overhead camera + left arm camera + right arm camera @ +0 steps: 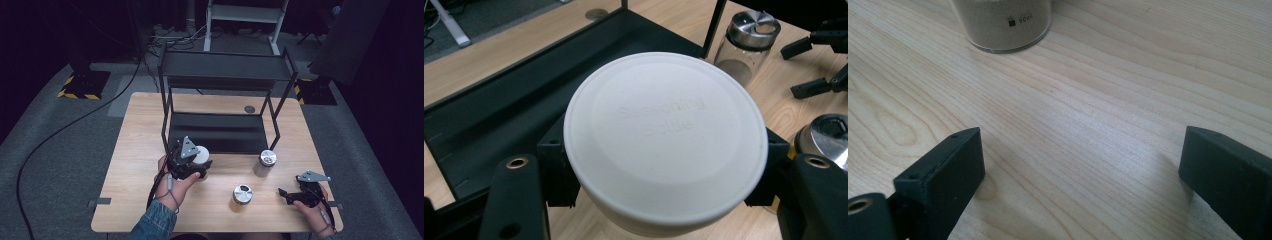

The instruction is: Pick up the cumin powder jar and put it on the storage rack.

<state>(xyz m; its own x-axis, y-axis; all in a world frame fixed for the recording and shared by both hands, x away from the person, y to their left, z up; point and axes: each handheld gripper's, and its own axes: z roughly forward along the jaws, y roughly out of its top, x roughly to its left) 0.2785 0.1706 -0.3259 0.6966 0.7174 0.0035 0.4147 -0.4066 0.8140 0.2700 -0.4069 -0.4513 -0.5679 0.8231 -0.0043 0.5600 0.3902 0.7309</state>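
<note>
Pale wood, black metal, one white lid.

Table (135, 150): light blond wood with fine grain lines. Rack (225, 70): matte black frame and shelves. White bottle (664, 145), off-white lid with faint raised lettering, sits between black jaws of the left gripper (189, 162). Two jars, (267, 160) and (243, 194): clear glass with shiny silver caps; one shows tan powder (1003, 20) and a small black print mark. Right gripper (295, 195): black, grey plate on top. Sleeve (150, 225): blue denim. Floor (60, 150): grey carpet, with yellow-and-black striped tape (75, 95).

Left gripper (192, 161) seemingly clamped closed on something; right gripper (289, 196) spread wide, low.
</note>
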